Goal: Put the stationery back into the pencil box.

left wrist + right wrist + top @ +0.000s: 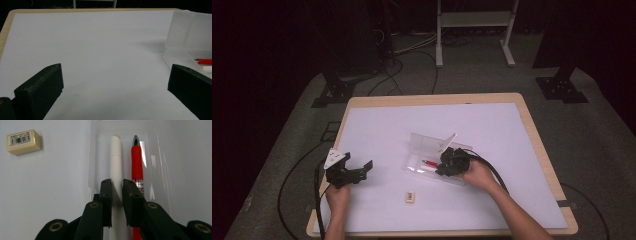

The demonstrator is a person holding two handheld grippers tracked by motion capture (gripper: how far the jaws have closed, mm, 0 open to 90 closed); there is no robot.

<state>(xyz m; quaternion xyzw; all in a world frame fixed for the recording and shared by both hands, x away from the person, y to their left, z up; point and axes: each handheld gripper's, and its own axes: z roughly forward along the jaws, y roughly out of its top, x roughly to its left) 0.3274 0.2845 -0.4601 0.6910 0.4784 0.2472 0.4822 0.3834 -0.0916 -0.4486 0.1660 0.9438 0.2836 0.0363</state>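
Observation:
A clear plastic pen case (428,143) lies open near the middle of the white mat, its lid tilted up behind it. Inside it lie a white pen (116,157) and a red pen (137,160), side by side. My right gripper (117,183) reaches into the case (155,157), and its jaws are shut on the white pen's near part. From above, the right gripper (448,164) sits over the case's right end. My left gripper (364,169) rests at the mat's left, open with nothing between its fingers (47,80). The case (185,32) is to its right.
A small cream eraser (410,197) with a barcode label lies on the mat in front of the case, also seen in the right gripper view as the eraser (23,142) left of the case. The white mat (392,125) covers most of the wooden table (539,145).

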